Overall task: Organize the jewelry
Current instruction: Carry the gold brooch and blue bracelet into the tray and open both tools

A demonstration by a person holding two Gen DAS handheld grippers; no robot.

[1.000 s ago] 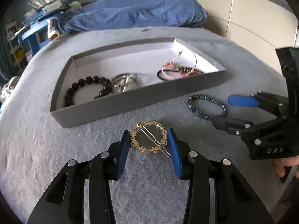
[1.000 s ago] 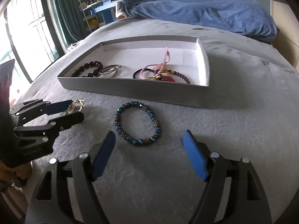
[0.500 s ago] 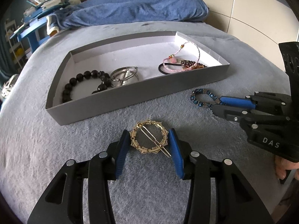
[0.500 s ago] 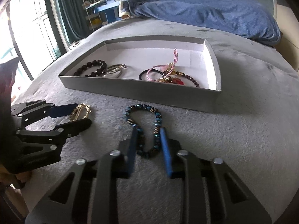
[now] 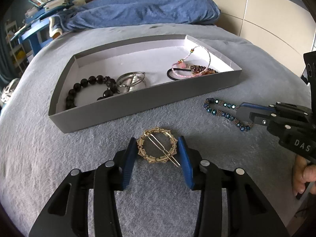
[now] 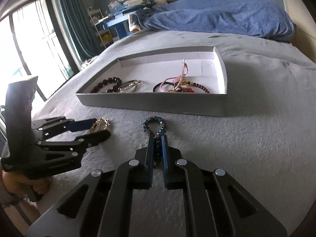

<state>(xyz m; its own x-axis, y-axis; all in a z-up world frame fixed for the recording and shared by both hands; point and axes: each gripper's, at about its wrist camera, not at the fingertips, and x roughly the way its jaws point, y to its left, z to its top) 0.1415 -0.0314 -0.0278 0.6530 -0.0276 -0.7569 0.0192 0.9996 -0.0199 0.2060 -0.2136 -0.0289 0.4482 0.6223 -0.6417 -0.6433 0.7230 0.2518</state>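
Observation:
A round gold hair clip [image 5: 157,148] with a pin lies on the grey blanket, held between the blue pads of my left gripper [image 5: 157,145], which is shut on it. It also shows in the right wrist view [image 6: 99,125]. My right gripper [image 6: 157,138] is shut on a blue beaded bracelet [image 6: 155,125], pinching it into a narrow loop on the blanket. The bracelet also shows in the left wrist view [image 5: 223,110]. Both sit just in front of the grey tray [image 5: 138,100].
The tray [image 6: 150,103] holds a black bead bracelet [image 5: 88,87], silver rings [image 5: 131,82], a black hair tie and pink and dark beaded strands [image 5: 189,69]. A blue duvet [image 5: 146,9] lies behind. Shelves and a window [image 6: 29,59] stand at left.
My right gripper closed from wide open onto the blue bracelet, squeezing it into a narrow loop. My left gripper stayed shut on the gold clip.

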